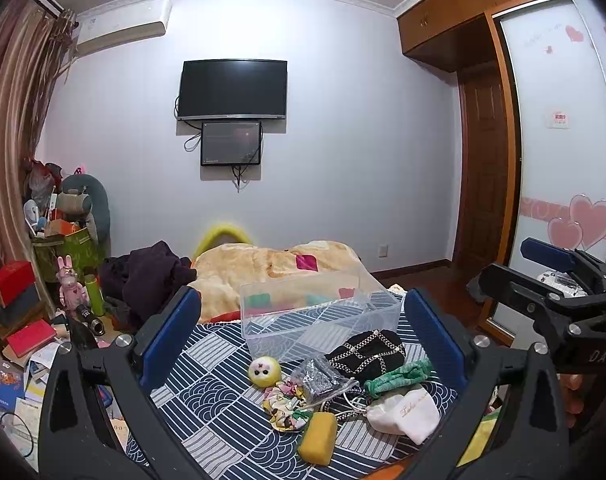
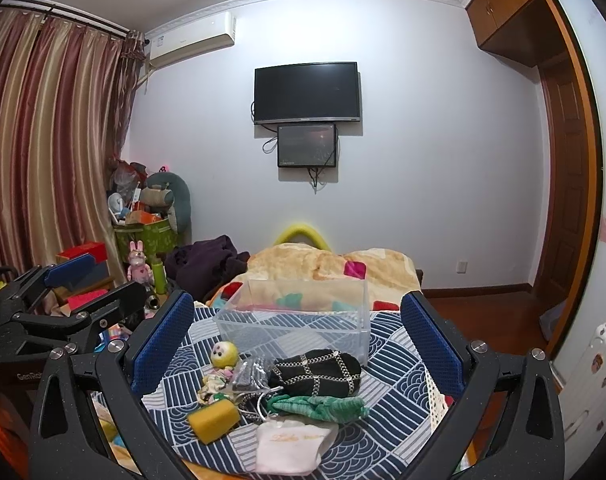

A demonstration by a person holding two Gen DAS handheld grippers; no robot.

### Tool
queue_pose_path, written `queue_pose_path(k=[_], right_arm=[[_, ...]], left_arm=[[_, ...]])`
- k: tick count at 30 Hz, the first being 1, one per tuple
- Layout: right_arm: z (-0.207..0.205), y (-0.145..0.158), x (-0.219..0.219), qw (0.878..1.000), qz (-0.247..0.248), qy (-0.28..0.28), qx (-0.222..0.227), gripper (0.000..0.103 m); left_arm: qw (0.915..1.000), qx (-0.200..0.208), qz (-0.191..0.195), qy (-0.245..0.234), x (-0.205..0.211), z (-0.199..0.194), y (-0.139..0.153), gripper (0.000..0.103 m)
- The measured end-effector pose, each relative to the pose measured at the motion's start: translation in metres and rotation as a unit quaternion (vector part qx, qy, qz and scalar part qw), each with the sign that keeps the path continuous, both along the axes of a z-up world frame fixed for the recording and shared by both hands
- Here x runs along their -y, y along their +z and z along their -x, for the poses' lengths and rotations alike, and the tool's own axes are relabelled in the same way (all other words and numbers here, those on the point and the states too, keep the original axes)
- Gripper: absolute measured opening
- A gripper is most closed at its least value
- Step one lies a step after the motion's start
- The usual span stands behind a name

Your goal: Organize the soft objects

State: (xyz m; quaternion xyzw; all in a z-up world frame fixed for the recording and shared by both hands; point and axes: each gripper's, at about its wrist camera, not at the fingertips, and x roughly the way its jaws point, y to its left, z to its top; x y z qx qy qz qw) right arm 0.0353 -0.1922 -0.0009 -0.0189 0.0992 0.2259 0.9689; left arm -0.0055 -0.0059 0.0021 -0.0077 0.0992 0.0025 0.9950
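A pile of soft things lies on a blue patterned cloth (image 1: 219,392): a yellow sponge (image 1: 318,433), a yellow plush ball (image 1: 265,372), a floral scrunchie (image 1: 285,405), a black chained pouch (image 1: 367,352), a green knit band (image 1: 399,375) and a white drawstring pouch (image 1: 406,412). An empty clear plastic box (image 1: 317,314) stands behind them. My left gripper (image 1: 303,340) is open and empty above the pile. My right gripper (image 2: 299,344) is open and empty too; it also shows in the left wrist view (image 1: 559,276). In the right wrist view the sponge (image 2: 213,420) lies front left and the box (image 2: 299,320) behind.
A beige blanket (image 1: 271,268) and a dark garment (image 1: 151,272) lie behind the box. Cluttered boxes, books and a pink rabbit toy (image 1: 69,284) stand at the left by the curtain. A wardrobe (image 1: 563,160) and wooden floor are at the right.
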Motion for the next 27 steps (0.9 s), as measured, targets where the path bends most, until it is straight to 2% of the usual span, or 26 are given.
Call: queue_pose_path(k=[27], right_arm=[[0.004,0.0029,-0.0016,1.0,-0.001,0.002,0.007,0.103]], left_arm=[[1.0,0.005,-0.002,0.0,0.0023,0.0049,0.002,0.103]])
